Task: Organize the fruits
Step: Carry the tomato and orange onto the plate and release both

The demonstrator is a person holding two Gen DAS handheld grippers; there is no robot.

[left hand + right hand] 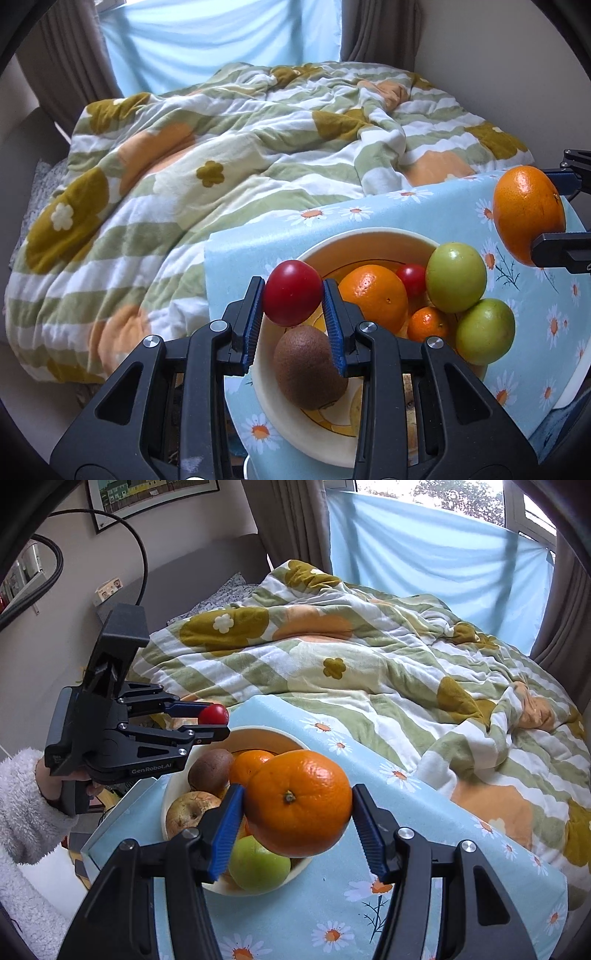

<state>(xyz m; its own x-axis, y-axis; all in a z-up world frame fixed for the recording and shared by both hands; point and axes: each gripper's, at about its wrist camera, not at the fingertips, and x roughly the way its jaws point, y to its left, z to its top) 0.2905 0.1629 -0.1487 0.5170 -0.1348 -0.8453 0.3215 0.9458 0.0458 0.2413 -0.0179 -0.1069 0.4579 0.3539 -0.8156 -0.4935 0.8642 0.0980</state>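
The left claw [293, 295] pinches a small, smooth red tomato [292, 292] between its blue pads, above the near rim of the cream bowl [369, 236]. The right claw [297, 810] grips a large orange [298, 802] over the bowl, stem end facing the camera. Both fruits look roundish; any long axis is hard to judge.

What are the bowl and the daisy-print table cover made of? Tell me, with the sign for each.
Bowl: looks like glazed ceramic, with a smooth cream rim and painted yellow inside; hard plastic is possible.
Daisy-print table cover: seems a wipeable plastic or coated sheet, with a faint sheen, lying flat and bending stiffly over the edge.
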